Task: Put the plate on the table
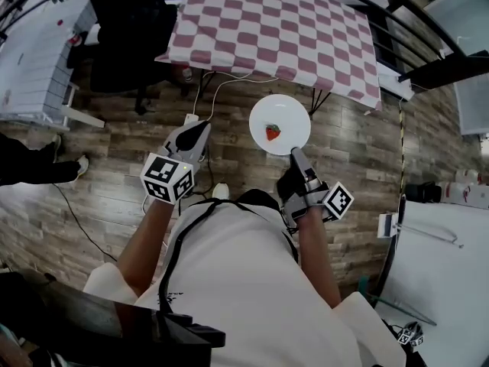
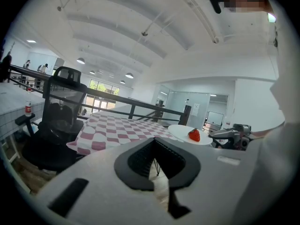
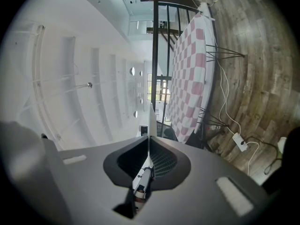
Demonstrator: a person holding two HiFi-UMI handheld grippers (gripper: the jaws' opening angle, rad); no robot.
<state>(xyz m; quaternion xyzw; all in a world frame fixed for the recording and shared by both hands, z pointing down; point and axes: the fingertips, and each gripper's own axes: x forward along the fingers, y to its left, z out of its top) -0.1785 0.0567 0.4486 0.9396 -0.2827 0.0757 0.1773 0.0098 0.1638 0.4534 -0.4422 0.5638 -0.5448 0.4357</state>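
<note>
While it hangs over the brown wood-plank floor point(image 1: 359, 144), short of the pink-and-white checked tabletop point(image 1: 283, 29), item one is a round white plate point(image 1: 292, 112), glossy and shallow, held about level.

Load: one small red strawberry point(image 1: 273, 132), loose, lying near the plate's middle.

Hold: right gripper point(image 1: 294, 153), fingers pinching the near rim, one on each face. The right gripper view shows the plate edge-on, running straight out from between the pads.

Left gripper point(image 1: 200, 128): fingers pressed together with nothing between them, off to the plate's left and apart from it.

Handling, as judged: stiff and smooth, probably ceramic or hard plastic, so breakable if dropped and slick under the pads. It looks light enough for one grip. A hold at a single edge leaves the far side free to sag, though, and any tilt would likely roll the strawberry off.

Best purchase: the rim, as now, taken deep enough that the pads bear on the flat lip, with the plate kept level.

Placement: set the base gently onto the tabletop before the fingers let go.
</note>
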